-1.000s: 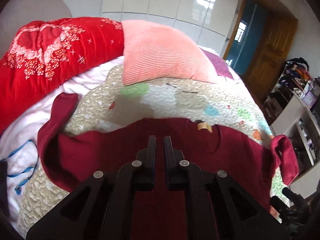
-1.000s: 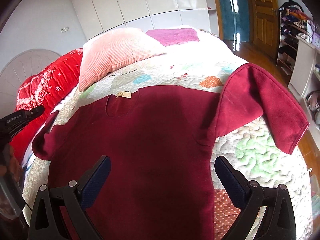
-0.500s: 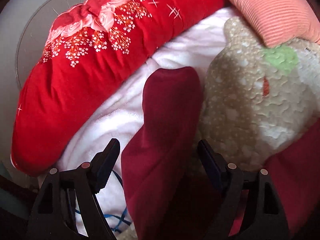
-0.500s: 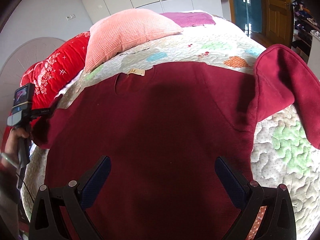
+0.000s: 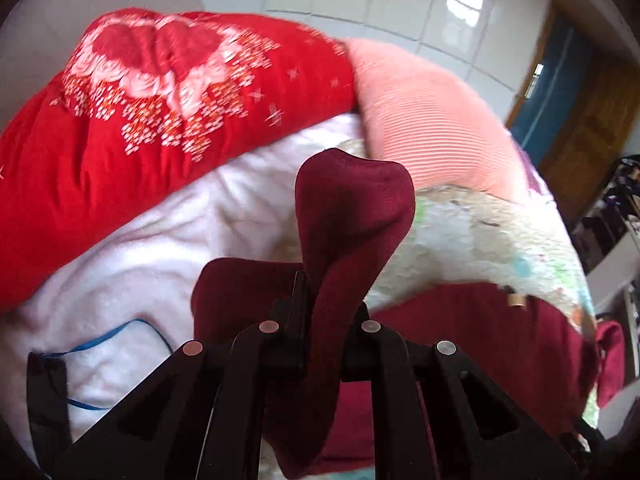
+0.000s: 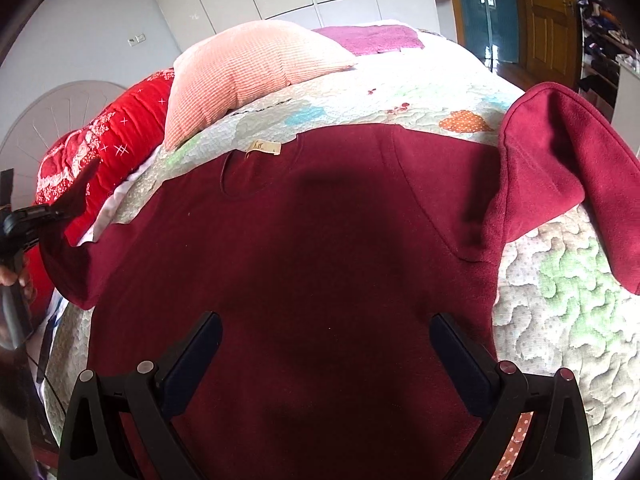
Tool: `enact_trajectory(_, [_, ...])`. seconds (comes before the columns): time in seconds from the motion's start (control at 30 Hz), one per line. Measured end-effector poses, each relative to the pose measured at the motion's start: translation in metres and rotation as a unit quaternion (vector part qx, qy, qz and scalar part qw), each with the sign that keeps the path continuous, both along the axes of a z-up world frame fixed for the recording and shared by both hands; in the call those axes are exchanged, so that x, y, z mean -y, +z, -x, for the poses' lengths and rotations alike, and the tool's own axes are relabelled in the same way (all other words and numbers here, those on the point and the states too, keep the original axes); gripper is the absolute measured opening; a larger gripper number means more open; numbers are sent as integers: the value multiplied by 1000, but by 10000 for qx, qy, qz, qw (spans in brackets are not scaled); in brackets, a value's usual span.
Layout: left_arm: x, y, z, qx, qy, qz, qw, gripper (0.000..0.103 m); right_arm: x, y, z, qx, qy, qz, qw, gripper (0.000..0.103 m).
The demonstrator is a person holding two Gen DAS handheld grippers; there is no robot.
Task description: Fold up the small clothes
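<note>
Our left claw (image 5: 324, 312) is clamped on the sleeve (image 5: 352, 216) of the maroon top (image 6: 320, 264), which lies flat, back up, on the bed quilt (image 6: 552, 320). Our right claw (image 6: 326, 344) hovers wide over its middle, gripping nothing. We judge the fabric soft, light, limp and fleecy; best taken at cuffs and hem corners.

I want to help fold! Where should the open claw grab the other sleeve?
Probably at the cuff end of the right sleeve, coming in from the bed's right edge. That sleeve is already humped up off the quilt, so a raised fold is there to pinch. The right claw is open above the shirt; the left claw already grips the left sleeve.
</note>
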State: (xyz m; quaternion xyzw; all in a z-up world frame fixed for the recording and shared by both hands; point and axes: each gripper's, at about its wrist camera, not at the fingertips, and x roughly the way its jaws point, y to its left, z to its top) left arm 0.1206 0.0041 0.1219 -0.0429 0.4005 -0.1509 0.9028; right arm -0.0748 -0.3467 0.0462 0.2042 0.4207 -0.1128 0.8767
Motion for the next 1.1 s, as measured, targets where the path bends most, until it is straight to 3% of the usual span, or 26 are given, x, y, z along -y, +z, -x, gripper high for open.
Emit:
enact_trajectory(0.1, [43,16,49,212,-667,432,9966,8,6,9,5,138,-136,-8,9998,103])
enact_trajectory(0.17, [81,12,75,259,-1055,502,9928,8,12,14,8,243,-224,-54,9994,103])
enact_trajectory(0.23, [125,-7,99,277,-1388,283,9895,9,21,20,11,373,-357,-58,9986,103])
enact_trajectory(0.3, [165,-33,115,22,-1722,162,9849,9,30,23,12,486,-458,-69,9977,103])
enact_trajectory(0.37, [194,-68,124,-563,-2044,121,9772,10,42,21,10,474,-516,-138,9974,103])
enact_trajectory(0.43, [212,-90,134,-812,-2180,-188,9724,12,55,18,9,429,-590,-227,9971,103])
enact_trajectory(0.53, [206,-81,149,-531,-2266,-407,9717,22,66,16,4,471,-554,-348,9967,103])
enact_trajectory(0.6, [190,-66,150,-489,-2225,-326,9732,45,66,17,-5,512,-382,-383,9972,103])
enact_trajectory(0.67, [169,-50,152,-233,-2120,-243,9767,57,60,18,-19,608,-202,-445,9970,103])
enact_trajectory(0.77, [140,-35,155,148,-1918,-442,9803,60,45,14,-49,610,252,-545,9963,103])
enact_trajectory(0.9, [114,-36,153,292,-1717,-804,9814,60,26,-7,-86,-92,561,-362,9977,103])
enact_trajectory(1.03, [97,-46,158,124,-1967,-732,9776,60,13,-12,-80,-127,887,-477,9948,99])
enact_trajectory(1.1, [101,-54,165,135,-2088,-907,9736,60,12,-12,-69,-88,970,-689,9929,99])
